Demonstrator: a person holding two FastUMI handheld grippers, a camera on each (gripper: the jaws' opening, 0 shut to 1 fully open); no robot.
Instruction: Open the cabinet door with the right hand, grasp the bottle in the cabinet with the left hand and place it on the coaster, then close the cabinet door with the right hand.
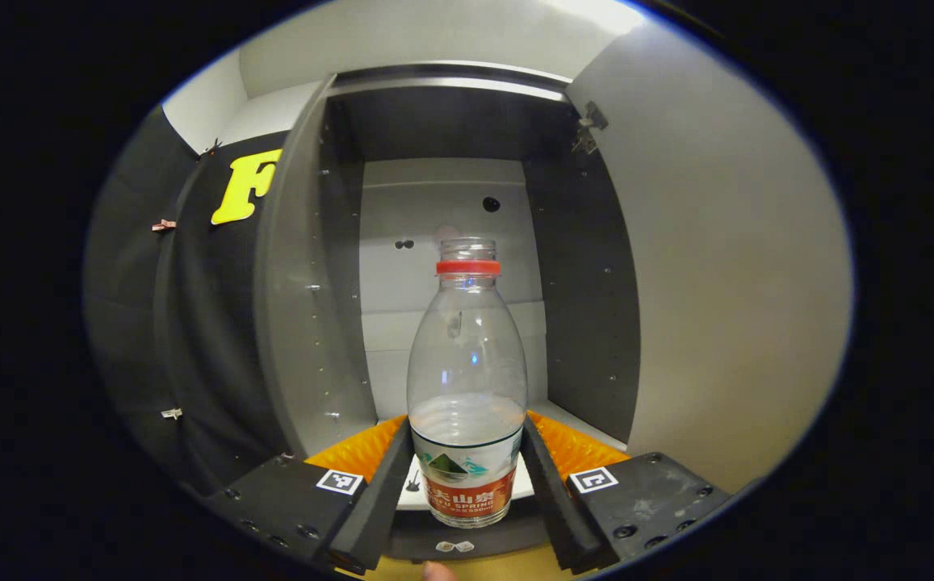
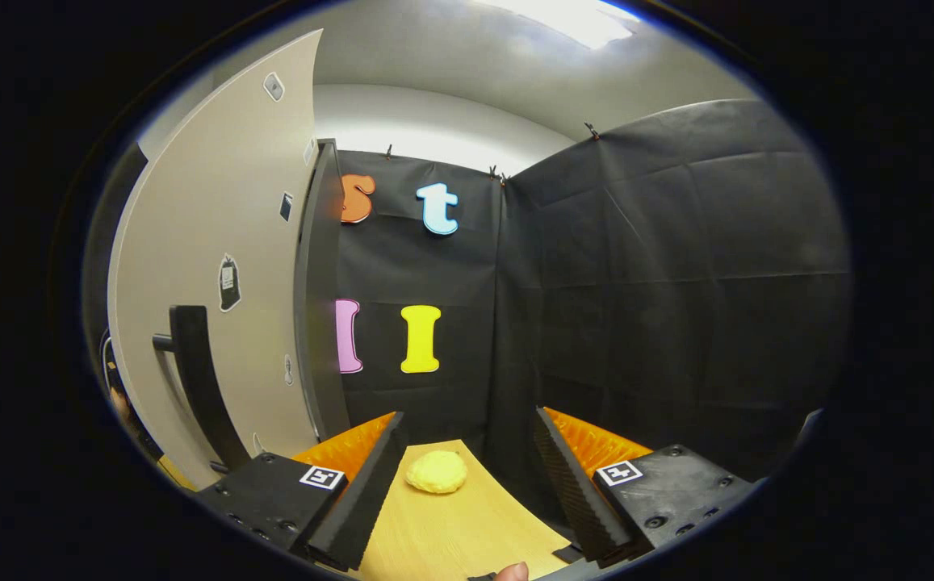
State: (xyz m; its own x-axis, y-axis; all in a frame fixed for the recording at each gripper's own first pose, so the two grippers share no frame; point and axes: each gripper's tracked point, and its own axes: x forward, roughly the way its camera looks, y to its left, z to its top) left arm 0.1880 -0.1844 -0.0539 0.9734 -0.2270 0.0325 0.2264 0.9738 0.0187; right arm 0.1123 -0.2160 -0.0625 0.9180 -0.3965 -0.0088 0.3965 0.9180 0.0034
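A clear plastic bottle (image 1: 467, 379) with a red neck ring, no cap and a little water stands upright between the fingers of my left gripper (image 1: 467, 428). Both fingers (image 1: 392, 476) press on its labelled lower part. Its base shows at the front edge of the open cabinet's (image 1: 442, 210) white shelf; whether it rests there I cannot tell. The cabinet door (image 1: 725, 282) is swung open on the right. In the right gripper view, my right gripper (image 2: 469, 420) is open and holds nothing, above the wooden table (image 2: 467, 524). A yellow coaster (image 2: 436, 472) lies just ahead of it.
The open door (image 2: 224, 242) with its black handle (image 2: 196, 371) stands to the left of my right gripper. Black cloth walls (image 2: 660, 282) close off the booth behind the table and to the right. A grey cabinet side panel (image 1: 297, 307) stands left of the bottle.
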